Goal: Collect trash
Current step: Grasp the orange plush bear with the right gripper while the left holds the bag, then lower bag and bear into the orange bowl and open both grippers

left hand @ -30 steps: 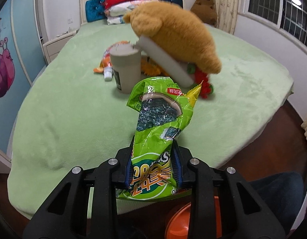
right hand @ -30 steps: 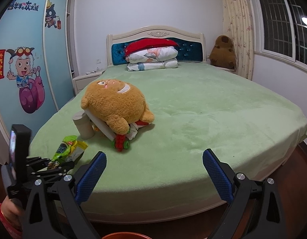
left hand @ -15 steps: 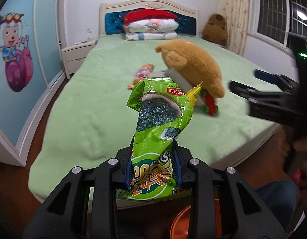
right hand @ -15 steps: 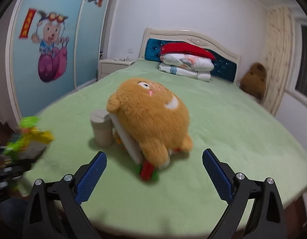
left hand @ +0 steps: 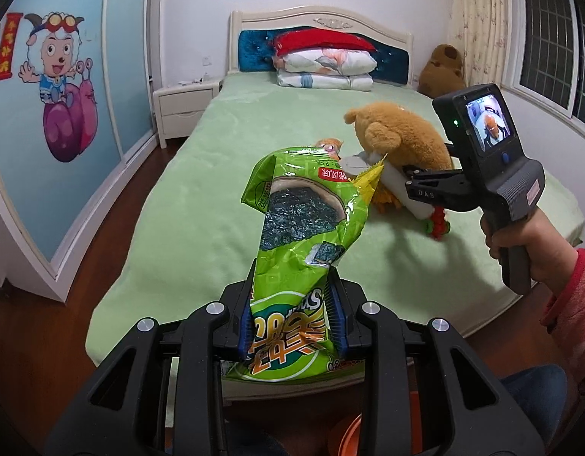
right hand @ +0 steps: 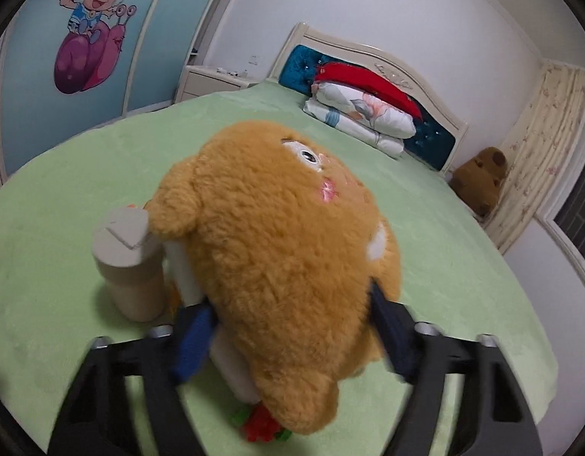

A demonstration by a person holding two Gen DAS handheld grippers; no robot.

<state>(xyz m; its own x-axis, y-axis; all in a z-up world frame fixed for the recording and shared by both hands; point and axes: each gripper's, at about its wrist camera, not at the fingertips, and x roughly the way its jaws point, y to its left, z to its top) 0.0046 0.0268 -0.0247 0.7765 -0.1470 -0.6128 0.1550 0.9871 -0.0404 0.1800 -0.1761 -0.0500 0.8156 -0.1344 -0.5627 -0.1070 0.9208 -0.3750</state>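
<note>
Holding the green snack bag (left hand: pixel 292 304) clamped in the left gripper (left hand: pixel 292 326) off the bed (left hand: pixel 186 228), right gripper (right hand: pixel 292 326) closing around the plush bear (right hand: pixel 277 266), likely to clear it off trash beneath.

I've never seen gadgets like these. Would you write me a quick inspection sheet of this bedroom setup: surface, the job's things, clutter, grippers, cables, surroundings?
Surface: green plush bedspread, smooth.
Job's things: crumpled green seaweed snack bag held upright off the bed; beige paper cup standing beside the toy; orange wrapper behind it.
Clutter: big tan plush bear lying over a white block; red and green toy beneath.
Grippers: left gripper shut on the snack bag; right gripper closing, fingers on both sides of the bear.
Cables: nothing seen.
Surroundings: pillows, brown plush, cartoon wardrobe, nightstand.
</note>
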